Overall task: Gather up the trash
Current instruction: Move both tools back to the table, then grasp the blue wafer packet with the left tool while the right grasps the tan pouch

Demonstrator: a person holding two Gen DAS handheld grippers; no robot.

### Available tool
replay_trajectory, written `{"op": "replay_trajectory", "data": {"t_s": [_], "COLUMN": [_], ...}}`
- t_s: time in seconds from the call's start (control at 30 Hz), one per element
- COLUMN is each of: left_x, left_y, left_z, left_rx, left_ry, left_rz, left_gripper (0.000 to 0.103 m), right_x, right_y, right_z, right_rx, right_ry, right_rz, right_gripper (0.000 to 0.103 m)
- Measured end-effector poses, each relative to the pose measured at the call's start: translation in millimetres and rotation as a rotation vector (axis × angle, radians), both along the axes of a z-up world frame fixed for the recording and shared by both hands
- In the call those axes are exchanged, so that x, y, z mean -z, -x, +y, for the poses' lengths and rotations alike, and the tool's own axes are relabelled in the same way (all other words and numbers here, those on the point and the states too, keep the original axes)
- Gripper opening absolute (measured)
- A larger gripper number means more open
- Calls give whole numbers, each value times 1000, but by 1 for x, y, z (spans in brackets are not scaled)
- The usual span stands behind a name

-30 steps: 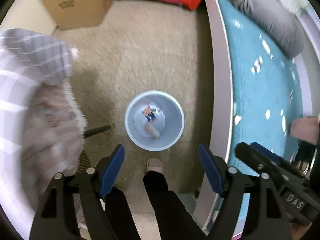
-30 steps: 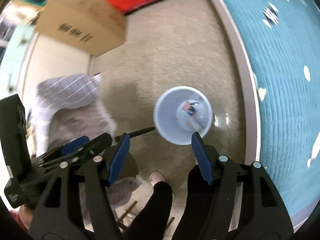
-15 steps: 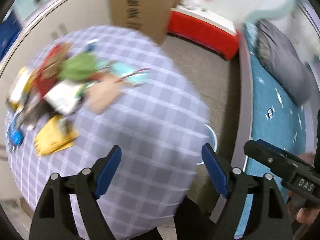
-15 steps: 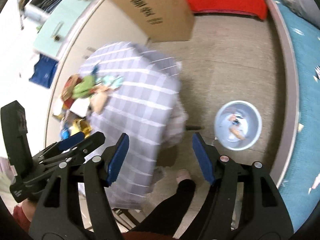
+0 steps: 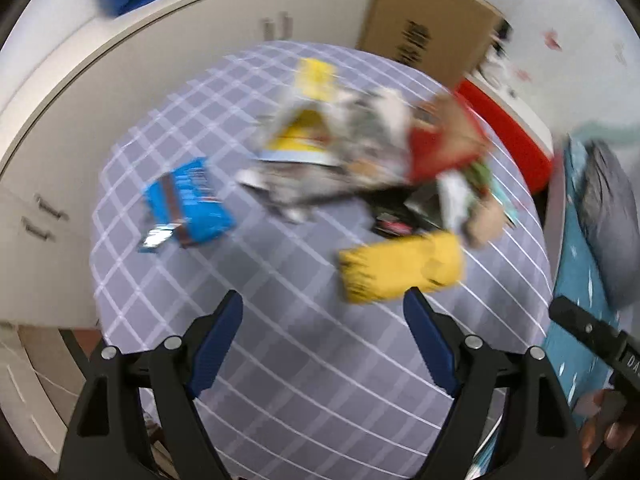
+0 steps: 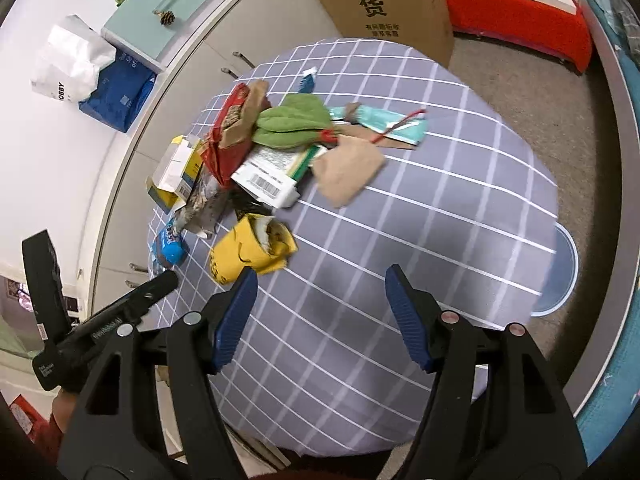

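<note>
Right wrist view gives me the sharpest look: the trash pile [image 6: 256,152] sits at upper left of the checked tablecloth [image 6: 420,240], with the yellow bag [image 6: 250,250] nearest my right gripper [image 6: 320,308], whose jaws are spread with nothing between them. My left gripper [image 5: 324,340] is likewise released and empty. The bin [image 6: 562,276] peeks out at right. I'd straddle the yellow bag squarely before squeezing.

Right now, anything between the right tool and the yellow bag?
Nothing: only bare checked tablecloth between the open right tool and the yellow bag, per right wrist view.
</note>
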State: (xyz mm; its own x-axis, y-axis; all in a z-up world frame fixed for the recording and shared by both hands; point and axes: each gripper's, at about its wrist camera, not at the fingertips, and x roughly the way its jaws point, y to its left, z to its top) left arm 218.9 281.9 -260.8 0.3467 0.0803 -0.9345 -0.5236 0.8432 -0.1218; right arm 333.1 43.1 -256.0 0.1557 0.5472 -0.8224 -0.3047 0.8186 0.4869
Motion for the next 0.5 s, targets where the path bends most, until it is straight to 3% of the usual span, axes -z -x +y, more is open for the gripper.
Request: {"op": "replay_trajectory", "data": {"t_s": [0.07, 0.33, 0.5], "left_x": [4, 37, 53], "left_y": [8, 14, -1], "left_z": [25, 105, 120], "left_rx": [-42, -213, -198], "left_ry": [-7, 85, 90], "left_rz": [-15, -72, -76], "left_gripper": [80, 80, 80], "right_x": [1, 11, 19], "right_y": [-2, -14, -31], "right_z": [13, 32, 27], "right_rx": [14, 67, 149], "right_ry": [21, 80, 132], "right_rz": [-18, -33, -47], "right_gripper": [67, 67, 67]}}
